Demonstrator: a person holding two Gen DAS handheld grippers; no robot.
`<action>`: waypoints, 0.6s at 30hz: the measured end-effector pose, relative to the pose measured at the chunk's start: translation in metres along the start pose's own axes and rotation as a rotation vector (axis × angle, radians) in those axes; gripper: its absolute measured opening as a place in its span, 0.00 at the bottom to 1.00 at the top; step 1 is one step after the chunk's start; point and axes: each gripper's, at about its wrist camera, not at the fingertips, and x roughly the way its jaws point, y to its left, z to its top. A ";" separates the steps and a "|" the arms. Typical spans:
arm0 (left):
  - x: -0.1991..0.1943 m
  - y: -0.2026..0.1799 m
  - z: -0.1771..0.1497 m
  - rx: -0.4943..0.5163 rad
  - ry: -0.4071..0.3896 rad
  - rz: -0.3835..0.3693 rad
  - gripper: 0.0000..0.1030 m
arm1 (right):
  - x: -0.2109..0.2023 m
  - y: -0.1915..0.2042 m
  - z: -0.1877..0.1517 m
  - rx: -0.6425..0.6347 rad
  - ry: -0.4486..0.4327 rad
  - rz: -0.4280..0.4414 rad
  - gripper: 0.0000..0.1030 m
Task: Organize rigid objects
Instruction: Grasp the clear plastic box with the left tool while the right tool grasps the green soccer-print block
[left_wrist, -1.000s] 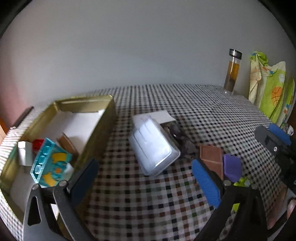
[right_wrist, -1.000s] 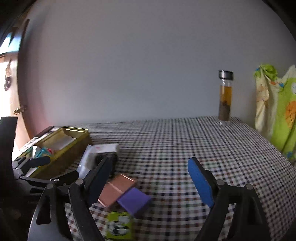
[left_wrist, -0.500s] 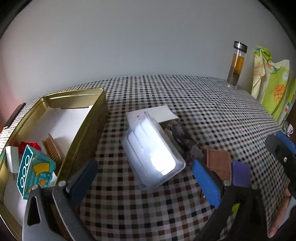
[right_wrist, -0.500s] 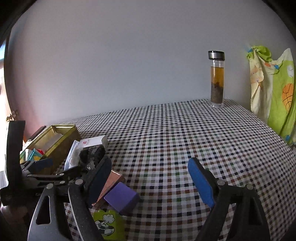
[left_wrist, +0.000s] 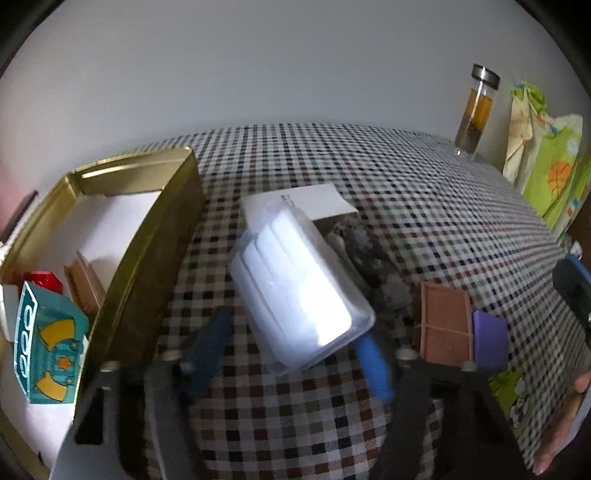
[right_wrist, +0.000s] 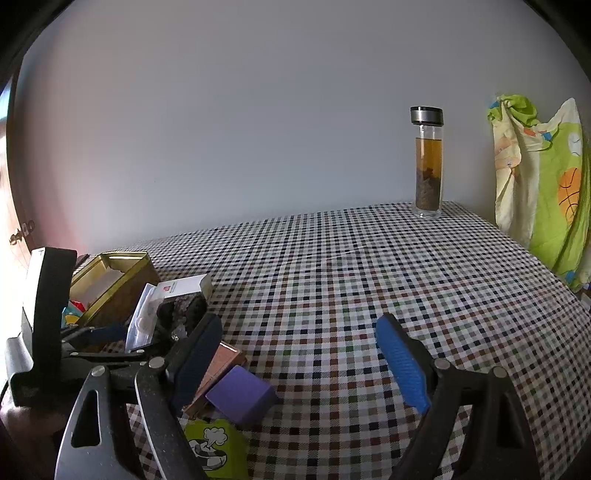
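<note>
A clear plastic case (left_wrist: 295, 288) with white contents lies on the checked tablecloth, right of the gold tin (left_wrist: 147, 258). My left gripper (left_wrist: 291, 354) straddles the case's near end. Its jaws are closing, blurred with motion, and the left pad still stands off the case. Behind the case are a white box (left_wrist: 310, 203) and a dark mottled object (left_wrist: 373, 262). A brown slab (right_wrist: 221, 362), a purple block (right_wrist: 240, 395) and a green card (right_wrist: 214, 443) lie by my right gripper (right_wrist: 299, 358). It is open with nothing between its fingers.
The tin holds a teal box (left_wrist: 48, 354), a red piece (left_wrist: 42, 280) and a brown comb-like piece (left_wrist: 86, 280). A glass bottle (right_wrist: 428, 166) of amber liquid stands at the table's far right corner. A green and yellow cloth (right_wrist: 539, 177) hangs beyond the right edge.
My left gripper has come forward and down over the clear case, and its jaws have narrowed from wide open. The right gripper has stayed put.
</note>
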 end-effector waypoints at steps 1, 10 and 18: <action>-0.001 0.003 0.000 -0.017 -0.002 -0.002 0.46 | 0.000 0.000 0.000 0.001 -0.002 -0.001 0.85; -0.023 0.020 -0.010 -0.080 -0.090 -0.062 0.23 | -0.003 -0.001 0.000 0.009 -0.014 0.010 0.85; -0.047 0.018 -0.020 -0.052 -0.182 -0.031 0.23 | -0.004 -0.001 0.001 0.004 -0.013 0.032 0.86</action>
